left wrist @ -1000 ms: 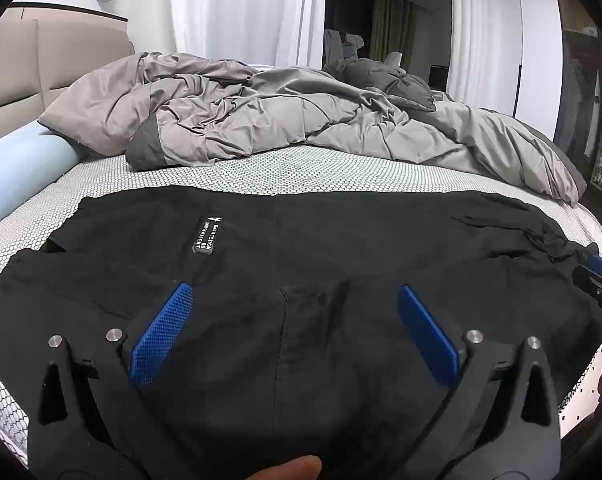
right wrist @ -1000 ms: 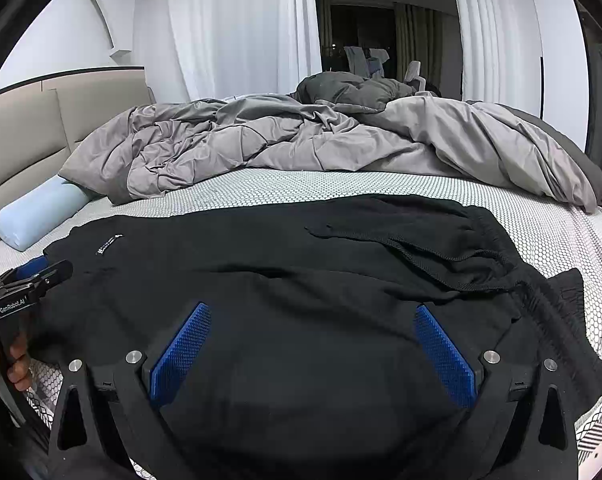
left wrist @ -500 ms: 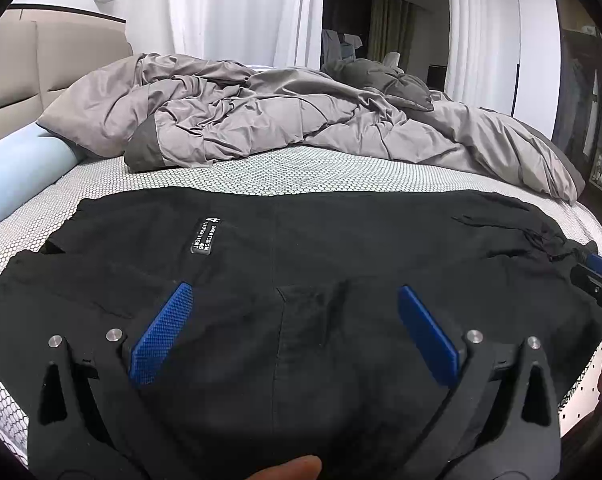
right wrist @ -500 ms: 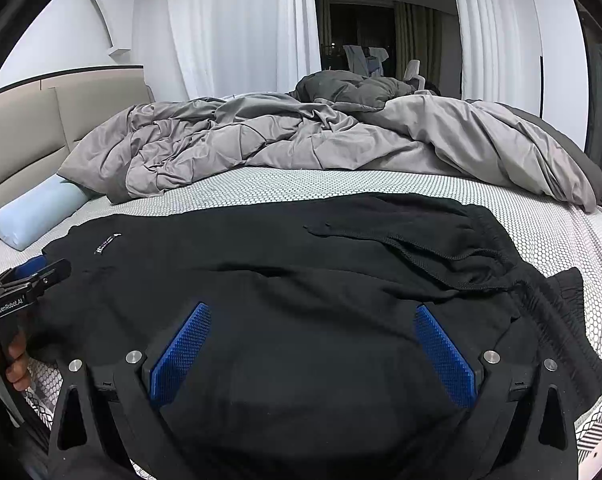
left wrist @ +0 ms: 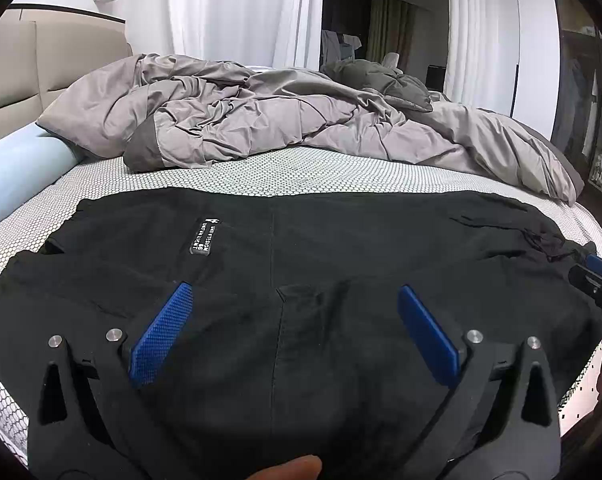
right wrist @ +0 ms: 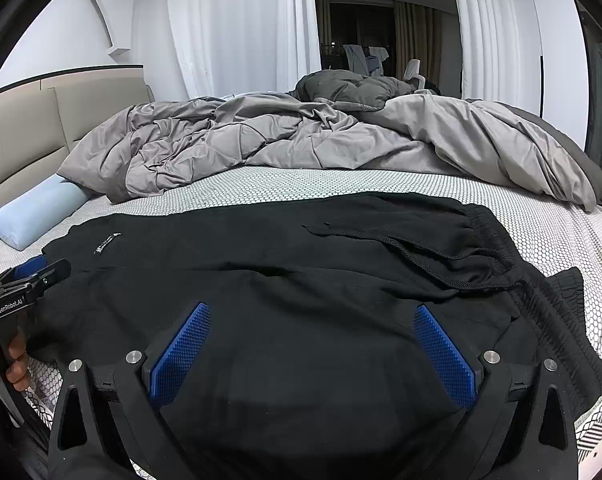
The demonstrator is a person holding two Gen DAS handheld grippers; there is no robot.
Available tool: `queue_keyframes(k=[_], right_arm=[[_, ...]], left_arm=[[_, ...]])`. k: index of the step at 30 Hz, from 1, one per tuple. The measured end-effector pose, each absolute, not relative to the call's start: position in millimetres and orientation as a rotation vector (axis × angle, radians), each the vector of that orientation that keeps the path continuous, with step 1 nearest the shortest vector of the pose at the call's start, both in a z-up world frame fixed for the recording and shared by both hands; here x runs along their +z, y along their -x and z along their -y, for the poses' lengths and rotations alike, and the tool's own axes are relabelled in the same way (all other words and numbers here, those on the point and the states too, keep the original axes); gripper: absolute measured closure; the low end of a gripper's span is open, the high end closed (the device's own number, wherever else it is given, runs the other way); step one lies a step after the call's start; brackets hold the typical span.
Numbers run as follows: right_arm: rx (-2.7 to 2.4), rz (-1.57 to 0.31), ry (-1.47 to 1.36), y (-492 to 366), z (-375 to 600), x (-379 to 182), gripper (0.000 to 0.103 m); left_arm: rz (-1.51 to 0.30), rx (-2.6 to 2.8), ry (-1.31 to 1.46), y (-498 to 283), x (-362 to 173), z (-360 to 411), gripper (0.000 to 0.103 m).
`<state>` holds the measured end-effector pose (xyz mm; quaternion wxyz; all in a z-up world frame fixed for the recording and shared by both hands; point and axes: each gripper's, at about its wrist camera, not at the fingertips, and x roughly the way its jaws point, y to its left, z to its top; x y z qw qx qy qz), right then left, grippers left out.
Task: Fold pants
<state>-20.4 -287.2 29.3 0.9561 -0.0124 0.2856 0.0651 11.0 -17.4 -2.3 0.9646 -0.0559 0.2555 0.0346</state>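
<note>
My black cotton pants (left wrist: 341,264) lie spread flat across the near part of the bed's white honeycomb-patterned mattress cover (left wrist: 285,172), the legs running left to right, the small white-lettered label (left wrist: 205,236) toward the left end and the elastic waistband with its black drawstring (right wrist: 433,256) toward the right end; my left gripper (left wrist: 291,334) hangs over the near edge of the cloth around the middle seam, its blue-padded fingers (left wrist: 159,338) spread wide and holding nothing, with the fabric lying under and between them; whether the tips touch the cloth I cannot tell; my right gripper (right wrist: 313,352) hangs likewise over the near edge closer to the waistband, its blue fingers (right wrist: 445,356) also wide apart and empty, the drawstring just beyond the right finger; from the right view my left gripper shows at the far left beside the pants' leg end, my hand (right wrist: 9,360) wrapped around its handle; beyond the pants, well apart, a crumpled grey duvet (right wrist: 301,148) is heaped across the bed, and a pale blue bolster pillow (right wrist: 37,212) lies by the beige headboard (left wrist: 41,64).
</note>
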Motion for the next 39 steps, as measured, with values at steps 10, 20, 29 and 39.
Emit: queue_keyframes(k=[10, 20, 29, 39], right_arm=[[0.152, -0.594, 0.015, 17.1, 284.8, 24.4, 0.000], [0.194, -0.672, -0.042, 5.2, 286.5, 9.9, 0.000], [0.273, -0.655, 0.026, 22.5, 300.0, 40.3, 0.000], [0.223, -0.650, -0.133, 54.4, 388.8, 66.9, 0.000]], left_arm=[[-0.541, 0.037, 0.196, -14.9, -5.1, 9.4, 0.001], [-0.608, 0.078, 0.197, -11.9, -21.6, -0.2, 0.001], [-0.633, 0.111, 0.352, 46.1, -19.9, -25.3, 0.001], [-0.705, -0.049, 0.445, 82.5, -34.6, -8.2, 0.001]])
